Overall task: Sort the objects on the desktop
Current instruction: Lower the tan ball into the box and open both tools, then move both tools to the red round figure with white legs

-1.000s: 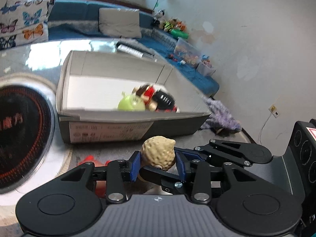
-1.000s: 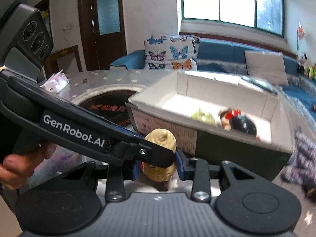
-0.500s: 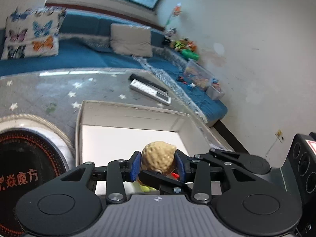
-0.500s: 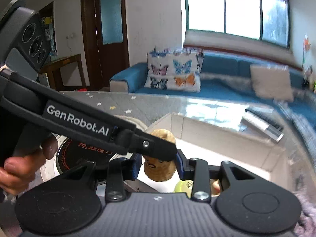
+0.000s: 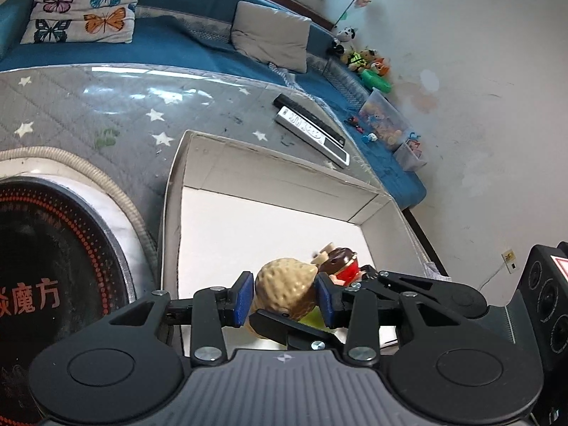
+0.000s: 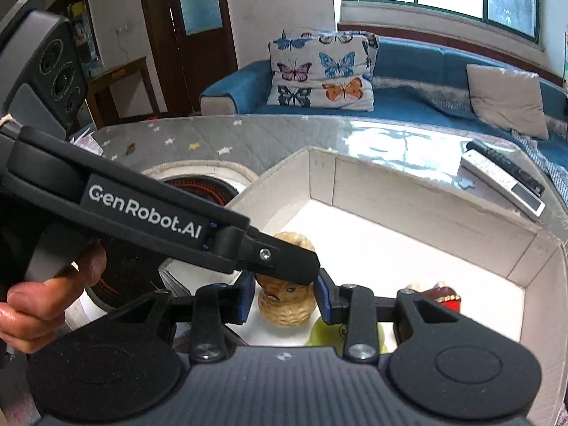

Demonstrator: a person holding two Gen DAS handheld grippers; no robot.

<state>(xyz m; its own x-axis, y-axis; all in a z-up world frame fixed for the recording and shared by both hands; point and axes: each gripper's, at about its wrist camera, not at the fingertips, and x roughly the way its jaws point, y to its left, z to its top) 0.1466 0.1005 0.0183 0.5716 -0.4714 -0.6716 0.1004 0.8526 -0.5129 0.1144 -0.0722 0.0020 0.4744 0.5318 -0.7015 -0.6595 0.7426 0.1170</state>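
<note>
Jaws: left gripper (image 5: 285,298) clenches tan toy (image 5: 284,285), right gripper's (image 6: 285,300) hold unclear; only right view shows its face.

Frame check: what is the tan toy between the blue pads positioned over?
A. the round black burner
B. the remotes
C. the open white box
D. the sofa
C: the toy sits inside the outline of the box, and the box's white floor shows beyond and below the toy in both wrist views.
</note>
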